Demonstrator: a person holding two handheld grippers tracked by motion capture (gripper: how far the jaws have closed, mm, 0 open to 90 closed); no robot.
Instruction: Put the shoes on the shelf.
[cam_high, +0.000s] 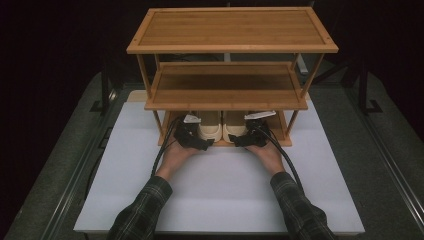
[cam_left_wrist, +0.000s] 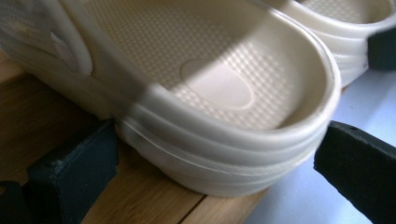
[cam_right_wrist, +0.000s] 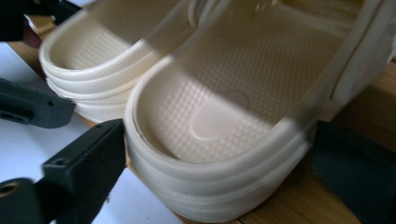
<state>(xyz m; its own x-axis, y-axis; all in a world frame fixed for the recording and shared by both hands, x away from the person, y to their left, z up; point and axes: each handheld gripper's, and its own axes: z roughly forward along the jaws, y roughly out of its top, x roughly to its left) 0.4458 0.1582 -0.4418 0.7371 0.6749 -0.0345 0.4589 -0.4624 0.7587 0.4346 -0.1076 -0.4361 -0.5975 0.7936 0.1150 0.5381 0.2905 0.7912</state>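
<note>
Two cream clogs stand side by side, heels toward me, on the bottom shelf of a bamboo rack (cam_high: 232, 30). My left gripper (cam_high: 196, 134) (cam_left_wrist: 217, 140) has its jaws pressed against both sides of the left clog's (cam_high: 210, 131) (cam_left_wrist: 219, 88) heel. My right gripper (cam_high: 248, 135) (cam_right_wrist: 217, 142) holds the heel of the right clog (cam_high: 234, 131) (cam_right_wrist: 233, 107) the same way. Both heels hang slightly past the shelf's front edge. The middle shelf hides the toes in the high view.
The rack has three tiers and stands at the far end of a white board (cam_high: 215, 190). Its middle shelf (cam_high: 225, 92) hangs low over both grippers. Rack legs (cam_high: 290, 122) flank the clogs. A person's plaid-sleeved forearms (cam_high: 145, 210) reach in.
</note>
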